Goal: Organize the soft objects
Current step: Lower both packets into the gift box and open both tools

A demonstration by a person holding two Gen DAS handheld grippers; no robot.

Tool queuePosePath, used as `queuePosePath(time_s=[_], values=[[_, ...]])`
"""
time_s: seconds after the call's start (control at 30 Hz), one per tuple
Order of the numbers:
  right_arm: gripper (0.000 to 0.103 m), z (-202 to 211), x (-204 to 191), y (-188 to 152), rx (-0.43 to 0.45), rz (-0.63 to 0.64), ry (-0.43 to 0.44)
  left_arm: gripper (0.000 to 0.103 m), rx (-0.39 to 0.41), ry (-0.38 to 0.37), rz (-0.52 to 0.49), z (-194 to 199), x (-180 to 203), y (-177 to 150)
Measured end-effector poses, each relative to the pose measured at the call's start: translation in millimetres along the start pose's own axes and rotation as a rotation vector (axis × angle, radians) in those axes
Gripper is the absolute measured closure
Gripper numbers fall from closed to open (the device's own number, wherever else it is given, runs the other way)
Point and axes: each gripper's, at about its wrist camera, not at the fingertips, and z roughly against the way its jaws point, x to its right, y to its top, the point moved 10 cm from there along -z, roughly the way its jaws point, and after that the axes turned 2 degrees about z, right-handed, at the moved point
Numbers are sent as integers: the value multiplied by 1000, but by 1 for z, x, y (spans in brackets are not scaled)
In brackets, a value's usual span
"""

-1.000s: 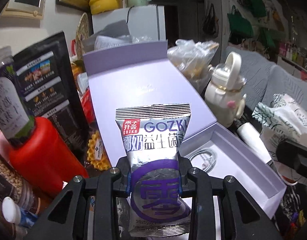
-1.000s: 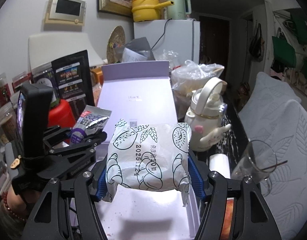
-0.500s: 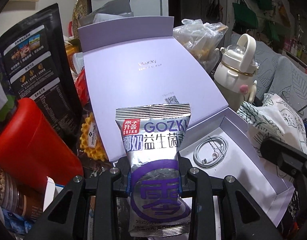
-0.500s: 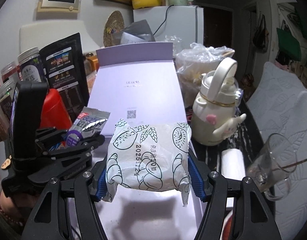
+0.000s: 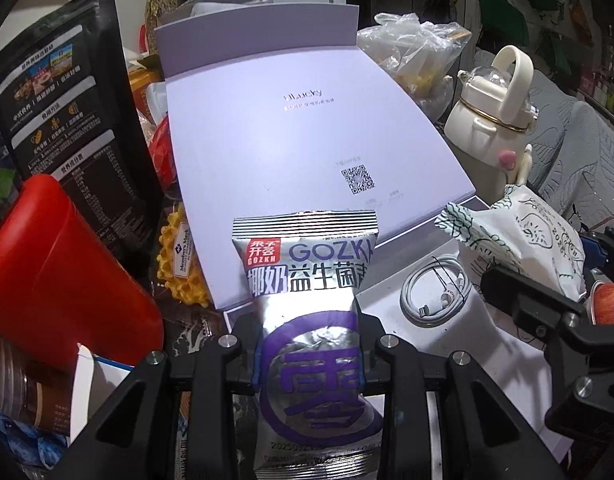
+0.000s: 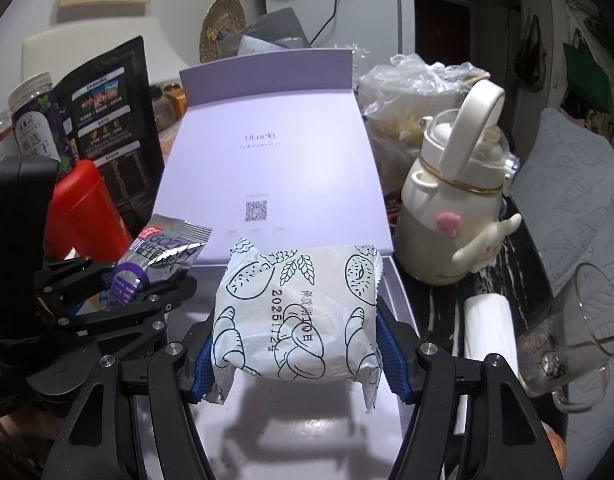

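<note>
Two soft packs are mid-carry: our left gripper (image 5: 309,356) pinches the silver snack pouch (image 5: 307,300), our right gripper (image 6: 295,344) clamps the bread pack (image 6: 297,312), both above the open lilac box (image 6: 307,432). Next, probably, we lower and release beside the coiled cable (image 5: 435,296).

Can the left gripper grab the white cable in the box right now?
Probably not: the left gripper is shut on the silver snack packet. The white cable lies uncovered in the purple box.
</note>
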Motion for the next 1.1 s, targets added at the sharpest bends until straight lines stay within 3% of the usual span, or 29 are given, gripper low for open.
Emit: queuePosePath(time_s=[0.27,0.67,0.77,1.1], values=[[36,-21,2,-6,-61,2,-1,67,-49,-26,17,-12,1,-4],[30,-31,20,-19,-133,-47,-33,35,-60,-21,24,-11,5,-8],[27,-23,21,-14,-101,-41,-35,29,-38,-11,23,-3,5,-5],[24,14,23,7,-9,-6,-83,29,31,-55,55,34,8,14]])
